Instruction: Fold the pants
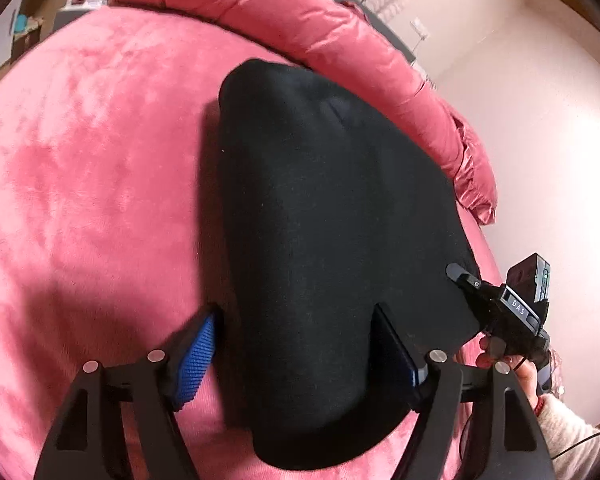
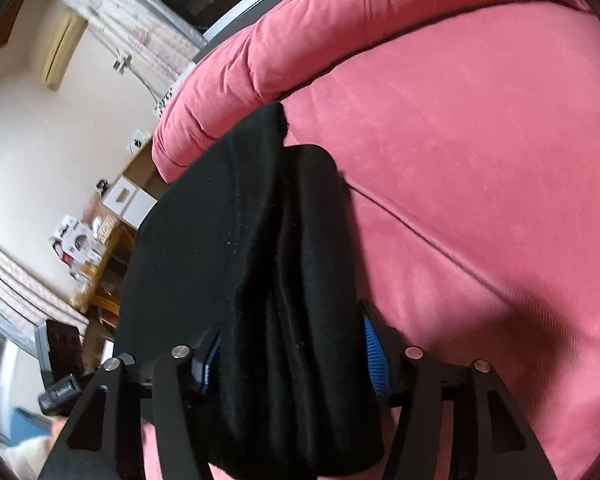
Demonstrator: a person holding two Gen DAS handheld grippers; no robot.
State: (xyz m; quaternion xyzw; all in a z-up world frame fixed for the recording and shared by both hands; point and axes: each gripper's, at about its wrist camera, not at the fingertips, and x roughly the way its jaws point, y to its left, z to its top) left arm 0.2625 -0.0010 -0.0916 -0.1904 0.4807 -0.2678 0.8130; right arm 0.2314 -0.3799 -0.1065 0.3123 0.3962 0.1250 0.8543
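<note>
The black pants lie folded in a thick bundle on a pink bed. My left gripper has its blue-padded fingers on either side of the near end of the bundle, jaws wide around it. My right gripper straddles the layered edge of the pants, blue pads on both sides of the fabric. The right gripper also shows in the left wrist view at the bundle's right corner. Whether either pair of pads presses the cloth is unclear.
A rolled pink duvet runs along the far side of the bed, beside the pants' far end. The bed's edge and the pale floor lie to the right. A wooden table with boxes stands by the wall.
</note>
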